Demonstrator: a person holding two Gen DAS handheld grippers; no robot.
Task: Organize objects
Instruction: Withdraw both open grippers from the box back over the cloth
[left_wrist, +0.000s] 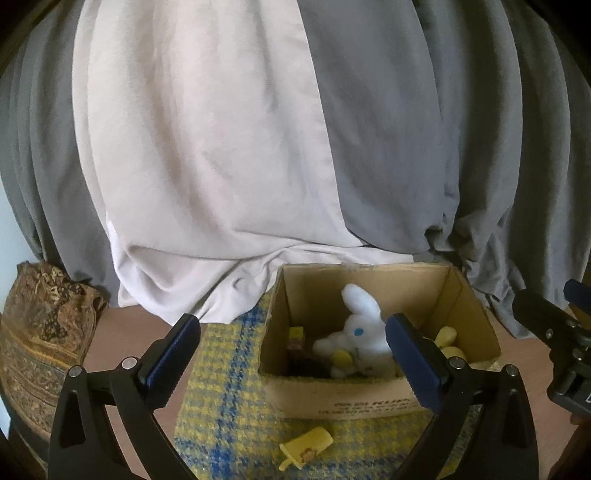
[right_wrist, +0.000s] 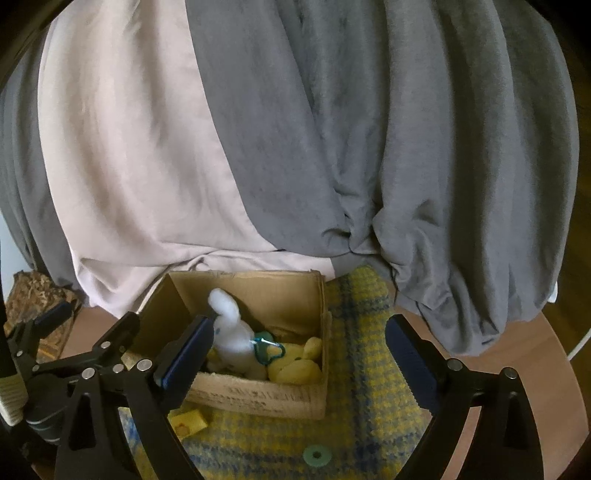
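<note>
An open cardboard box (left_wrist: 373, 397) (right_wrist: 258, 397) stands on a yellow and blue checked cloth (left_wrist: 229, 391) (right_wrist: 365, 369). In it lie a white plush rabbit (left_wrist: 360, 325) (right_wrist: 232, 332), a yellow plush toy (right_wrist: 295, 363) (left_wrist: 448, 341), a teal clip (right_wrist: 267, 349) and small blocks (left_wrist: 296, 338). A yellow plastic toy piece (left_wrist: 304, 445) (right_wrist: 188, 422) lies on the cloth in front of the box. A green ring (right_wrist: 315, 455) lies on the cloth. My left gripper (left_wrist: 293, 363) is open and empty, before the box. My right gripper (right_wrist: 297, 363) is open and empty, right of the box.
Grey and pale pink fabric (left_wrist: 221, 147) (right_wrist: 332, 147) hangs behind the box. A patterned brown cushion (left_wrist: 40, 332) (right_wrist: 37, 299) sits at the left on the round wooden table (left_wrist: 122, 332) (right_wrist: 491, 343).
</note>
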